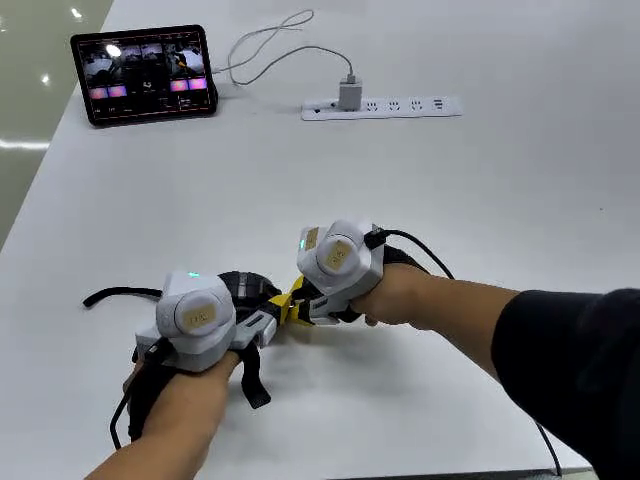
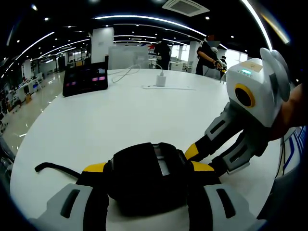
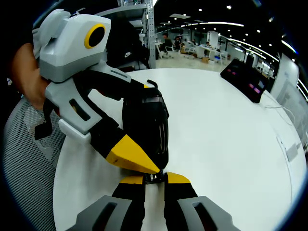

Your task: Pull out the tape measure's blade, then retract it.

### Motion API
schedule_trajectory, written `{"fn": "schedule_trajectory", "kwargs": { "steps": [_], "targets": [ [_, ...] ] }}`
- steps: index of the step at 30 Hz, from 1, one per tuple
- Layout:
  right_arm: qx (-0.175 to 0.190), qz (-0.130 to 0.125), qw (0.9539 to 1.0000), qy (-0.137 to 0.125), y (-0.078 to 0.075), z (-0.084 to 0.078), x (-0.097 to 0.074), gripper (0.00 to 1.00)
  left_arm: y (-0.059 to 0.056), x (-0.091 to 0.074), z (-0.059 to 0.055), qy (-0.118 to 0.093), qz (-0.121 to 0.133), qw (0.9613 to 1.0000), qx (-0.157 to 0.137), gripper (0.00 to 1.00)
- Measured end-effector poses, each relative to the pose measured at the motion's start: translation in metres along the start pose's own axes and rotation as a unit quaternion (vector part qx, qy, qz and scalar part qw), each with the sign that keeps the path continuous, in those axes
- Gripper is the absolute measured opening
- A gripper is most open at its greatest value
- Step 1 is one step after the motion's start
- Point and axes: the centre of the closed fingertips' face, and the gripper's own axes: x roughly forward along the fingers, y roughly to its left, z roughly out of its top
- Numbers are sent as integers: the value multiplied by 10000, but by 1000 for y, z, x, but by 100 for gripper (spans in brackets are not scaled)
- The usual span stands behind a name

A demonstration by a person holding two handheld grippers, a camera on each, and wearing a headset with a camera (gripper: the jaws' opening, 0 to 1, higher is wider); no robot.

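The left gripper (image 2: 149,169) clamps its jaws on both sides of the black tape measure (image 2: 147,187), which rests on the white bench (image 2: 120,115). The right gripper (image 3: 155,182) has its jaws almost together at the case mouth, apparently pinching the small end hook (image 3: 154,176). This pinch is thin, so it may slip during pulling. The case could also twist between the left jaws.

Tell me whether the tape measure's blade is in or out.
In: the right tongs pinch the hook tight against the case, nothing drawn out between. The left tongs clamp the case.
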Motion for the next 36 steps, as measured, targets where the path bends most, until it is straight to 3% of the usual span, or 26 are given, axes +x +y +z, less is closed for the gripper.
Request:
{"fn": "schedule_trajectory", "kwargs": {
  "steps": [16,20,24,36],
  "targets": [
    [1,-46,10000,32,1,0,0,12,0,0,1,-74,39,10000,-18,63],
    [-179,-139,9997,114,2,0,1,12,0,0,1,-26,16,10000,-39,63],
    [-107,-128,9998,81,1,1,-1,13,0,0,1,110,22,9999,-86,63],
    [87,-217,9996,152,1,-4,-15,13,1,-3,0,221,-21,9997,-106,62]
  ]
}}
